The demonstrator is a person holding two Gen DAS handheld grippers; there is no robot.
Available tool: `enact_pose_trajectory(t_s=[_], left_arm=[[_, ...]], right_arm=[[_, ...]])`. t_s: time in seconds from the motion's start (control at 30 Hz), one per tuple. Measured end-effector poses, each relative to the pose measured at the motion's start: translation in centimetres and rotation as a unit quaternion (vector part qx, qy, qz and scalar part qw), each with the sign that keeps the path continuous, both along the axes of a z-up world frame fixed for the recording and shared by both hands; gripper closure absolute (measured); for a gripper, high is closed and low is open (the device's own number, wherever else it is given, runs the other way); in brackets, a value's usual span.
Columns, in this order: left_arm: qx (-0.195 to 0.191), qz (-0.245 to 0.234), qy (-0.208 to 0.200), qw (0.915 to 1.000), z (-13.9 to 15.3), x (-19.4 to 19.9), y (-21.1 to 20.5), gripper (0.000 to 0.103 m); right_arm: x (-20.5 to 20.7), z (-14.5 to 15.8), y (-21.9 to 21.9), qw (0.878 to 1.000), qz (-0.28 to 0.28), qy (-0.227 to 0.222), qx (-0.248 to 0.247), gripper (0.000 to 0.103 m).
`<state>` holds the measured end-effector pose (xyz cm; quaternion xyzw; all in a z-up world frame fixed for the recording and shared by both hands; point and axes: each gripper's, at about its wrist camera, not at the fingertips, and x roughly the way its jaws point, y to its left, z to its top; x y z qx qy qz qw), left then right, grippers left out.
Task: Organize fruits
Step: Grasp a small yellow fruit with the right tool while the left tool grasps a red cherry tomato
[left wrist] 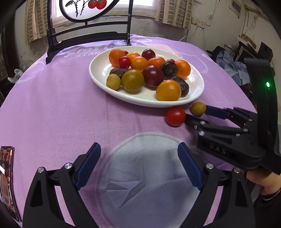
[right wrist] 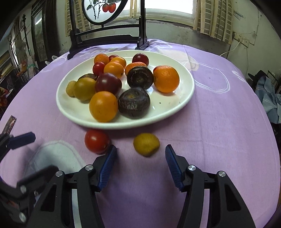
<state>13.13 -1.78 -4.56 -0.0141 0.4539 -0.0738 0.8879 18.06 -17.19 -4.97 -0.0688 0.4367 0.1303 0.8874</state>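
A white oval plate (left wrist: 98,77) (right wrist: 175,108) holds several oranges, tomatoes and dark fruits on the purple tablecloth. A red tomato (left wrist: 175,116) (right wrist: 96,141) and a small yellow-brown longan (left wrist: 198,108) (right wrist: 146,144) lie on the cloth just in front of the plate. My right gripper (right wrist: 140,154) (left wrist: 195,114) is open, its fingers either side of the longan, close behind it; its left finger touches the tomato. My left gripper (left wrist: 139,152) is open and empty over a white patch of the cloth.
A dark wooden stand with a round painted panel (left wrist: 84,10) (right wrist: 105,10) stands at the table's far edge. A phone (left wrist: 7,182) lies at the left edge. Clutter and clothes (left wrist: 233,66) sit beyond the right edge.
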Motion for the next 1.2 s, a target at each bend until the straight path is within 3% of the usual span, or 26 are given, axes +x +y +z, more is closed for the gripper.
enact_pose_trajectory(t_s=[0.13, 0.33, 0.73, 0.9, 1.07, 1.2], left_arm=[[0.001, -0.002, -0.001, 1.0000, 0.0, 0.0, -0.1, 0.015], [0.008, -0.006, -0.004, 0.9999, -0.1, -0.3, -0.4, 0.014], [0.019, -0.018, -0.011, 0.9996, -0.7, -0.4, -1.3, 0.014], [0.003, -0.015, 0.016, 0.9997, -1.3, 0.3, -1.8, 0.014], [0.046, -0.025, 0.021, 0.9984, -1.8, 1.6, -4.2, 0.015], [0.046, -0.018, 0.024, 0.9985, -1.7, 3.2, -5.7, 0.018]], right_arm=[[0.0, 0.1, -0.7, 1.000, -0.021, -0.007, 0.005, 0.074], [-1.2, 0.4, -1.9, 0.999, -0.031, 0.000, 0.025, 0.074], [-5.0, 1.9, -2.6, 0.999, -0.022, -0.027, 0.027, 0.074], [-4.7, 2.2, -4.5, 0.998, -0.041, -0.021, 0.049, 0.074], [-4.9, 2.8, -5.0, 0.997, -0.036, -0.022, 0.065, 0.074], [-5.3, 3.5, -5.3, 0.996, -0.033, -0.031, 0.074, 0.074]])
